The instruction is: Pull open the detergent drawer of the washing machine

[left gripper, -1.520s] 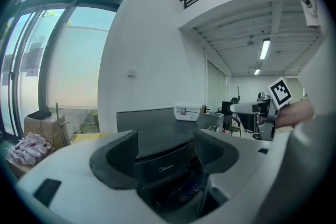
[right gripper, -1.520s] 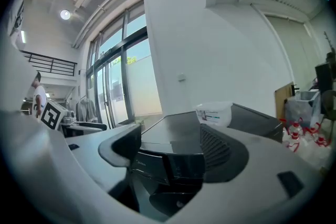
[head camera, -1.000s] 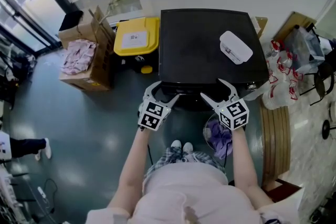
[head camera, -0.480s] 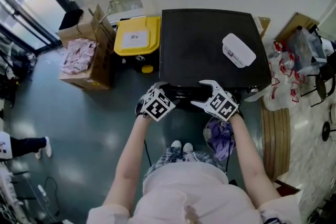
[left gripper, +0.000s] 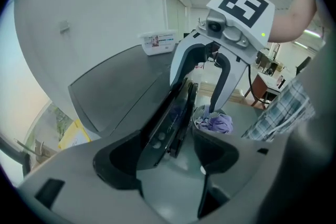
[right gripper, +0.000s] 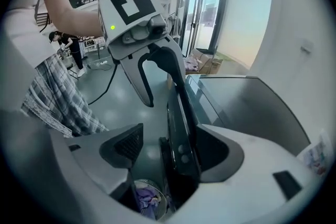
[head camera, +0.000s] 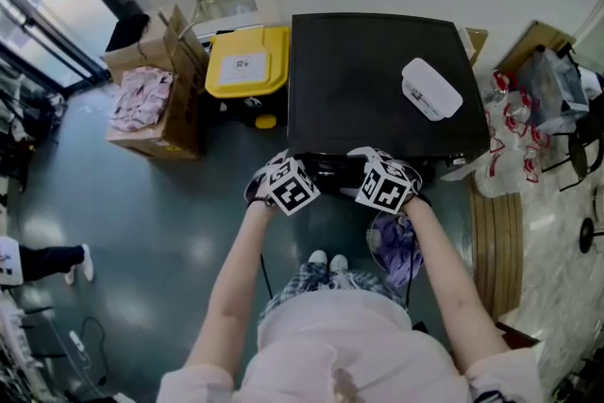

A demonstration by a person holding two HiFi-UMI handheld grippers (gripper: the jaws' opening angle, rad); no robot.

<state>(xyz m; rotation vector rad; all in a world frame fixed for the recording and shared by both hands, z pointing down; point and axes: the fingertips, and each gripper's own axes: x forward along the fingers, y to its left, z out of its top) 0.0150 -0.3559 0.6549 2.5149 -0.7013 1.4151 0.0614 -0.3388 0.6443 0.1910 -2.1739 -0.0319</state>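
Right gripper view: my right gripper (right gripper: 173,157), jaws just narrowing, and left gripper (left gripper: 168,157) gape astride the control panel (right gripper: 178,128); clamping here likely misses the detergent drawer.

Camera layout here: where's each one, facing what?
Head view: on the head, steeply down onto the washing machine; arms, left hand-held gripper, right hand-held gripper.
Left gripper view: on that gripper, toward the control panel; own open jaws, the right one opposite.
Right gripper view: mirrored; own jaws, just closed slightly, panel between them.
Shared: purple laundry in all three.
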